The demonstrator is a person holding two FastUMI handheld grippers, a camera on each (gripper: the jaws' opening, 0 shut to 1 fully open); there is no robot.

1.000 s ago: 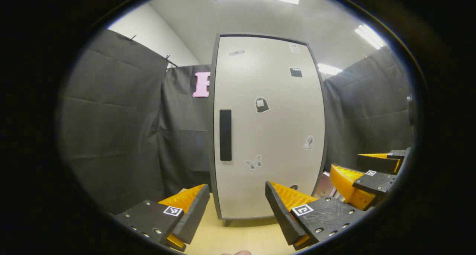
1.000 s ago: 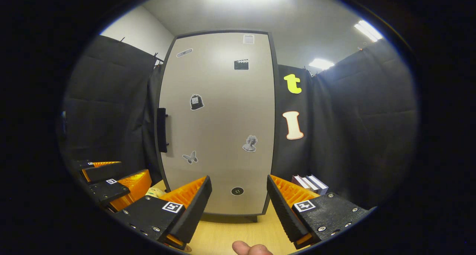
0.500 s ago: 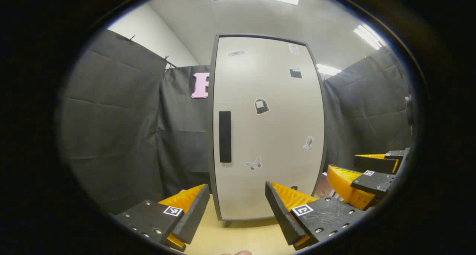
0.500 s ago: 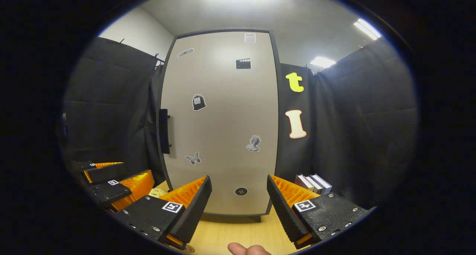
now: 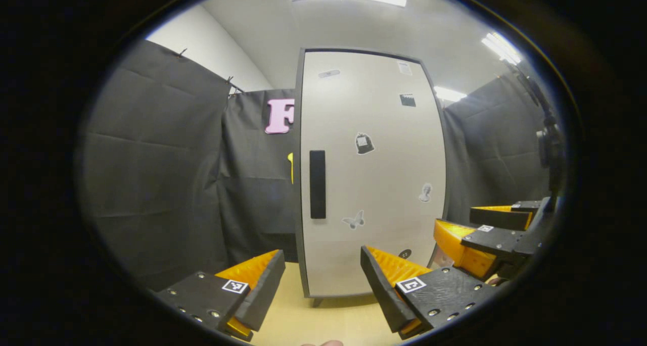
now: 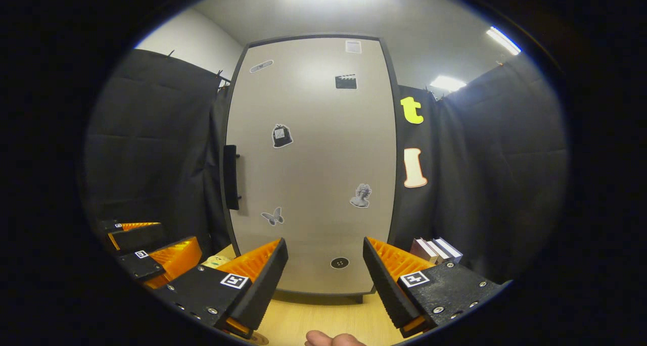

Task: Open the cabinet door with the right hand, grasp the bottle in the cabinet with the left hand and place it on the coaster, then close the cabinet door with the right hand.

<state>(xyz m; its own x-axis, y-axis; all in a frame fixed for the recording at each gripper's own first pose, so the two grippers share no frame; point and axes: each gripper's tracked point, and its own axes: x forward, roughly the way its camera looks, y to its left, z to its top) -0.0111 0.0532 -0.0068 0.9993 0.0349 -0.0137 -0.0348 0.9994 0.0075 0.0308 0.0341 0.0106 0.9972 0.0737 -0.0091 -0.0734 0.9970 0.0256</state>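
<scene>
While both of my grippers hang in front of the cabinet (image 6: 311,159), its door (image 5: 371,174) is shut flat, so the bottle is hidden from me and I cannot tell where inside it stands. In the left gripper view my left gripper (image 5: 323,285) has its jaws spread wide with nothing between them, low over the light wooden desk (image 5: 323,320), pointing at the lower part of the door. The dark vertical handle (image 5: 317,184) sits near the door's left edge, and small stickers are scattered over the pale panel. My right gripper (image 5: 472,235) appears at the right of that view, apart from the cabinet and level with the door's lower part.

In the right gripper view my right gripper (image 6: 323,280) is also wide open and holds nothing, facing the bottom of the door, not touching it. The handle (image 6: 231,177) shows side-on at the door's left edge. My left gripper (image 6: 151,250) is at the lower left there, and a small pale object (image 6: 216,260) lies on the desk just beside it; I cannot tell what it is. A few books (image 6: 435,249) stand on the desk to the right of the cabinet, against the booth wall. A fingertip (image 6: 333,339) pokes in at the bottom edge.
</scene>
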